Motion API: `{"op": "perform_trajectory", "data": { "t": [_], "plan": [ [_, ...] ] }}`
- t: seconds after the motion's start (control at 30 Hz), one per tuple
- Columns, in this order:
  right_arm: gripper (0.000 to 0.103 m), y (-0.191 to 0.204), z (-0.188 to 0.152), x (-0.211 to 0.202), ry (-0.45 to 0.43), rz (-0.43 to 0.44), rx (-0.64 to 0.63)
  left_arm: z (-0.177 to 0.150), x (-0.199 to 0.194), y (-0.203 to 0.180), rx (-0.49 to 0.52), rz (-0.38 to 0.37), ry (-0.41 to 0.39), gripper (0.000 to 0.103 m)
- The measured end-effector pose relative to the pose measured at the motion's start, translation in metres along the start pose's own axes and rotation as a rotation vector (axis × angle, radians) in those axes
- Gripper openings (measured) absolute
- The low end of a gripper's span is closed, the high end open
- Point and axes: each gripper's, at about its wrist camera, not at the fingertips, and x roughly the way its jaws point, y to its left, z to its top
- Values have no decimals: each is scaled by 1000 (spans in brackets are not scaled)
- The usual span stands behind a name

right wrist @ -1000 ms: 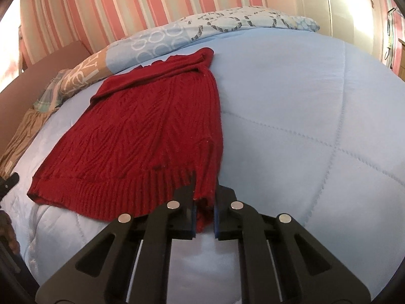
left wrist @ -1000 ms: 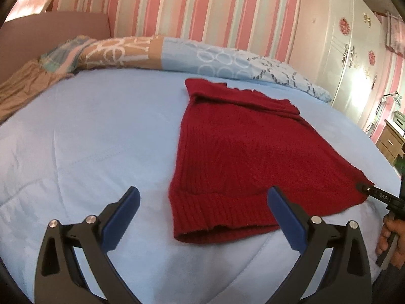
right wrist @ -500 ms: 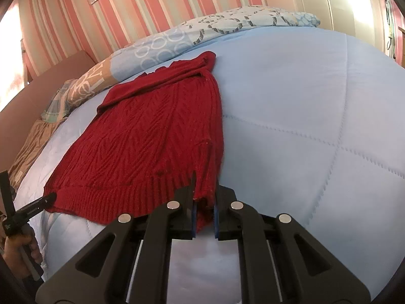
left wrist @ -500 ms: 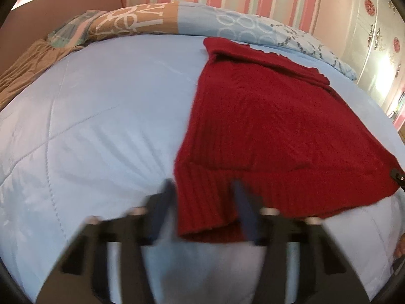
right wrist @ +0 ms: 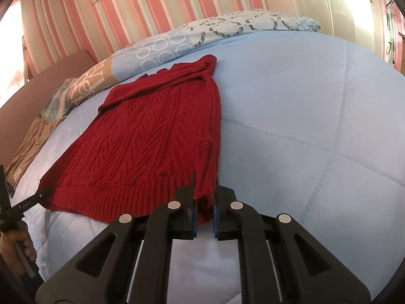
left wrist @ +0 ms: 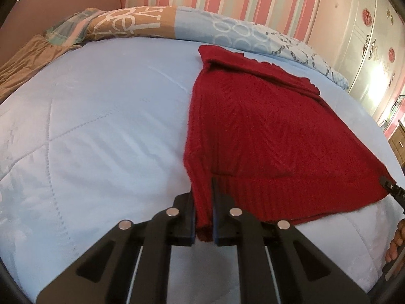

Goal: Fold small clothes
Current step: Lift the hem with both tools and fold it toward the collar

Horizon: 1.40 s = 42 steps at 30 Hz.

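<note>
**Both hem corners pinched, fold not begun**

Left tool [left wrist: 203,211] is pressed together on the sweater [left wrist: 265,136] at its lower left hem corner, low centre of the left view. Right tool [right wrist: 203,206] likewise pinches the opposite hem corner, low centre of the right view.

Risks, as judged: each tool holds only a narrow strip of ribbing, so a fast lift could pull the knit free. Loose knit stretches, so uneven pull between the two corners would skew the fold. Dragging may ruck up the quilt [left wrist: 101,126].

Sweater: dark red, chevron-patterned knit, ribbed hem, lying flat on the pale blue bed quilt, centre right in the left view. Its far end looks folded or bunched near the pillows [left wrist: 177,25]
</note>
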Motion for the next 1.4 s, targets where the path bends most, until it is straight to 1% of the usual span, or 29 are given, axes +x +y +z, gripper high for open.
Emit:
{"op": "perform_trajectory", "data": {
  "t": [0.13, 0.23, 0.33, 0.43, 0.53, 0.57, 0.67, 0.73, 0.83, 0.9, 1.0, 1.07, 1.13, 1.2, 1.33, 1.4],
  "plan": [
    [8, -1, -6, -11, 19, 17, 33, -1, -9, 3, 38, 3, 4, 8],
    [8, 6, -12, -22, 26, 6, -14, -3, -19, 7, 64, 6, 12, 9],
    [8, 8, -19, -38, 32, -2, -22, -9, -34, 12, 61, -2, 28, 9],
    [8, 9, -24, -58, 25, 9, -6, -17, -54, 19, 31, -16, 31, 9],
    [8, 15, -31, -83, 3, 13, 7, -25, -78, 23, -5, -40, 32, 8],
    [8, 19, -32, -92, -7, 17, 3, -27, -86, 22, -2, -40, 27, 8],
    [8, 32, -32, -115, -52, 9, -30, -28, -111, 19, 10, -33, -10, 8],
    [8, 37, -25, -126, -79, 8, -38, -23, -121, 18, 17, -20, -35, 8],
    [8, 37, -7, -128, -103, 4, -40, -7, -125, 18, 7, -16, -66, 8],
    [8, 35, 6, -122, -104, 4, -41, 12, -119, 22, -28, -36, -71, 8],
    [8, 30, 35, -103, -91, 28, -14, 39, -107, 20, -35, -42, -83, 9],
    [8, 31, 56, -87, -91, 19, -20, 62, -96, 17, -42, -54, -92, 9],
    [8, 30, 75, -71, -82, 24, -13, 89, -80, 9, -28, -48, -106, 9],
    [8, 25, 92, -56, -67, 33, 23, 113, -63, 4, -28, -43, -106, 9],
    [8, 26, 135, -13, -47, 28, 28, 153, -24, -3, -49, -15, -92, 9],
    [8, 27, 150, 7, -37, 16, 28, 171, -1, -6, -60, 7, -73, 9]
  ]
}}
